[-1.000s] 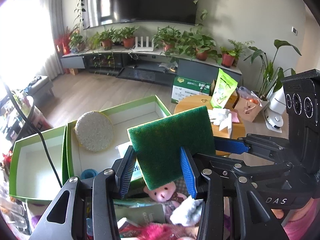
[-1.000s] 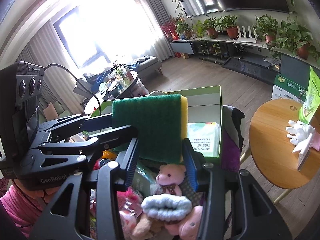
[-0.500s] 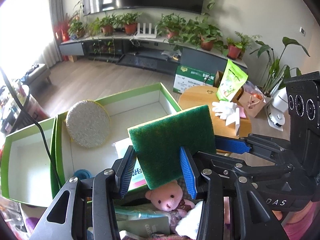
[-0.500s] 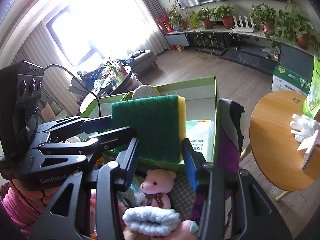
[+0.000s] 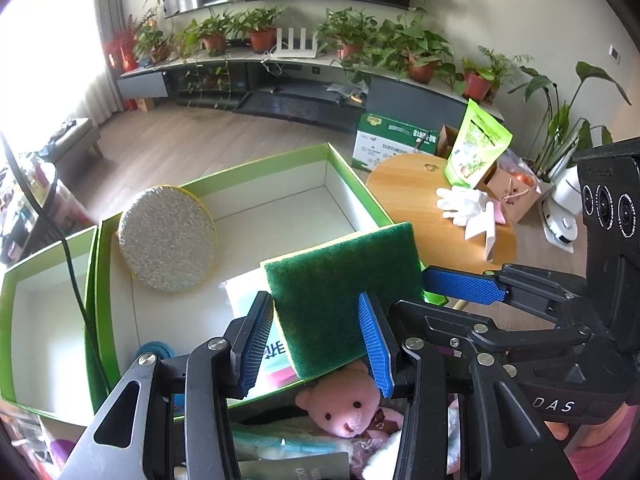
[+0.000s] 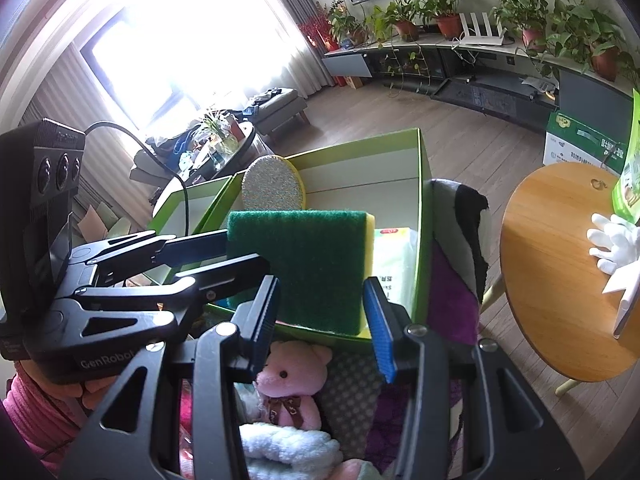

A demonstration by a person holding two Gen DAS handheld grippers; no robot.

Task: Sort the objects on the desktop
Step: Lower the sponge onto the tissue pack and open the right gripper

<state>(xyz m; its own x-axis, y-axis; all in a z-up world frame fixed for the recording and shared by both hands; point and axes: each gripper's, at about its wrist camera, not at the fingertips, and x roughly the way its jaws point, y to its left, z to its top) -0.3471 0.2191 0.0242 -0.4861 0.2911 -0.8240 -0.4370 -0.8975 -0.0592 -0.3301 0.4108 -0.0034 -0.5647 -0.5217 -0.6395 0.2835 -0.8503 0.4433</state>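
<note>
A green scouring sponge with a yellow foam layer hangs over the near edge of an open green box. My left gripper is shut on its lower part. My right gripper is shut on the same sponge. From the right wrist view, the left gripper's fingers reach the sponge's left edge. In the left wrist view, one blue right pad shows at the sponge's right edge. A round scouring pad leans inside the box. A tissue pack lies on the box floor.
A pink teddy bear and soft toys lie below the grippers. A second green box stands to the left, with a black cable across it. A round wooden table with white gloves is to the right. A small blue item sits in the box.
Both grippers have moved forward and down with the sponge between them, closer to the green box. The box and teddy now look nearer. The grips have not changed.
</note>
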